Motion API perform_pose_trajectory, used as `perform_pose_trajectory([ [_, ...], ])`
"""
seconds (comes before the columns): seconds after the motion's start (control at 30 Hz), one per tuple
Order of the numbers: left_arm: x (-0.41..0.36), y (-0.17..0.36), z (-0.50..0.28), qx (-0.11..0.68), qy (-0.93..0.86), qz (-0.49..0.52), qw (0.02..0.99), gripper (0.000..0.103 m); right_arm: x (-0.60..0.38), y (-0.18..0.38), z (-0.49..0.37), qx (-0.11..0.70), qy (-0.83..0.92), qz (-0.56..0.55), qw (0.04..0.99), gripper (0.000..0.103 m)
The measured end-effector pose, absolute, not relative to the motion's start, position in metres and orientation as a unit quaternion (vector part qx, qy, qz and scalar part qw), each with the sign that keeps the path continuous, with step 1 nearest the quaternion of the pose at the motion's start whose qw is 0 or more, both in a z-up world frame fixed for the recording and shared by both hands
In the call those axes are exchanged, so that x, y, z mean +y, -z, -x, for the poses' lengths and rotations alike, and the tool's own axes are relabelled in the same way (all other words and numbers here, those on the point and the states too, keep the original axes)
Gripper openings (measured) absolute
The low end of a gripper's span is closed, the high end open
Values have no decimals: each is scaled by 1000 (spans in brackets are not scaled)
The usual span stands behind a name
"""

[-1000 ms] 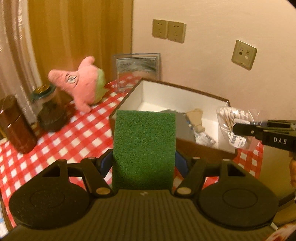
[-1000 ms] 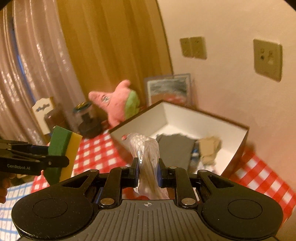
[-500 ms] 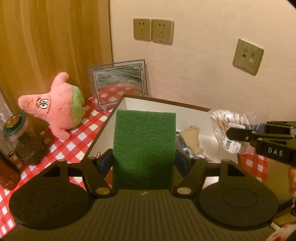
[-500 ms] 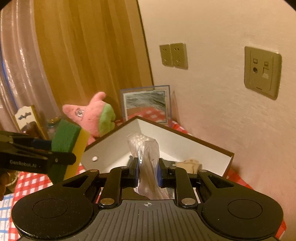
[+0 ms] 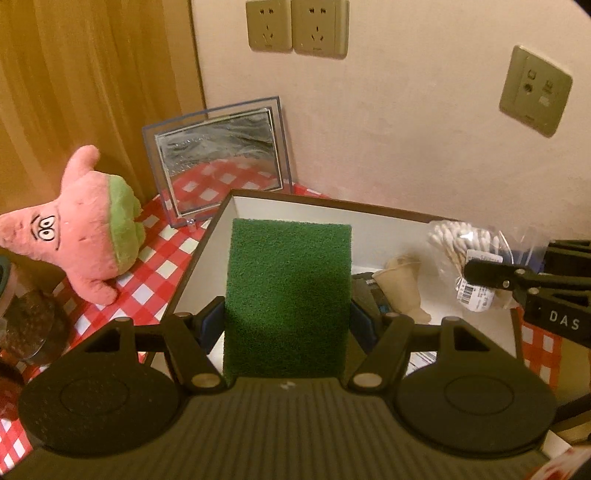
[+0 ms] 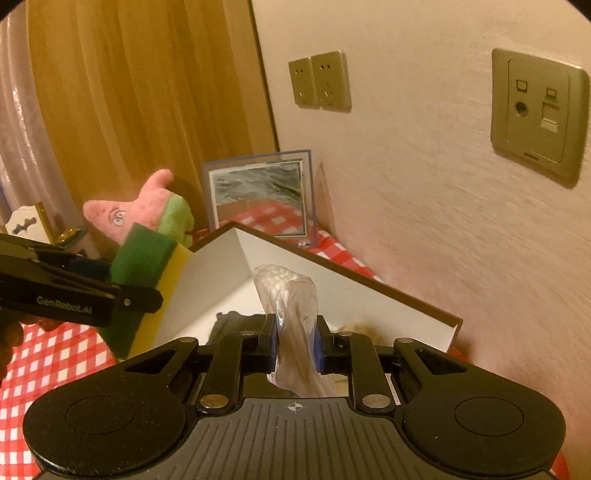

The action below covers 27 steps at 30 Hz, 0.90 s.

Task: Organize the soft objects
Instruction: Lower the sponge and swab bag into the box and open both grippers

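My left gripper [image 5: 287, 325] is shut on a green and yellow sponge [image 5: 288, 295], held over the near left part of a white open box [image 5: 388, 229]. The sponge also shows in the right wrist view [image 6: 142, 266]. My right gripper [image 6: 295, 341] is shut on a clear plastic bag of cotton swabs [image 6: 291, 317], held above the box's right side; the bag shows in the left wrist view [image 5: 469, 254]. Inside the box lie a dark cloth [image 5: 369, 295] and a beige soft item [image 5: 402, 284].
A pink starfish plush [image 5: 81, 236] sits on the red checked tablecloth [image 5: 162, 266] left of the box. A clear picture frame [image 5: 218, 158] leans at the wall behind. A glass jar [image 5: 26, 317] stands at far left. Wall sockets [image 5: 295, 27] are above.
Both grippers have moved forward toward the wall and over the box, each still holding its item. The box and the frame look nearer and larger now.
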<state>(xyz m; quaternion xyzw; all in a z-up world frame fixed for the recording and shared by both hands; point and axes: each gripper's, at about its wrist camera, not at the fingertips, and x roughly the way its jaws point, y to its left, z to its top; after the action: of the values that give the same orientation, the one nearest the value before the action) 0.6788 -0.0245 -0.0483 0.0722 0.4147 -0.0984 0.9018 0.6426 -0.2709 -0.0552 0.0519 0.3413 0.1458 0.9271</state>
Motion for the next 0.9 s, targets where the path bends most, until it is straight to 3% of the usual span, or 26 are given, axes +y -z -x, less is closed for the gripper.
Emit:
perform_pose_trajectory([
  [0.9, -21, 63, -715, 419, 89, -100, 898, 73, -274, 67, -671, 354, -142, -62, 922, 19],
])
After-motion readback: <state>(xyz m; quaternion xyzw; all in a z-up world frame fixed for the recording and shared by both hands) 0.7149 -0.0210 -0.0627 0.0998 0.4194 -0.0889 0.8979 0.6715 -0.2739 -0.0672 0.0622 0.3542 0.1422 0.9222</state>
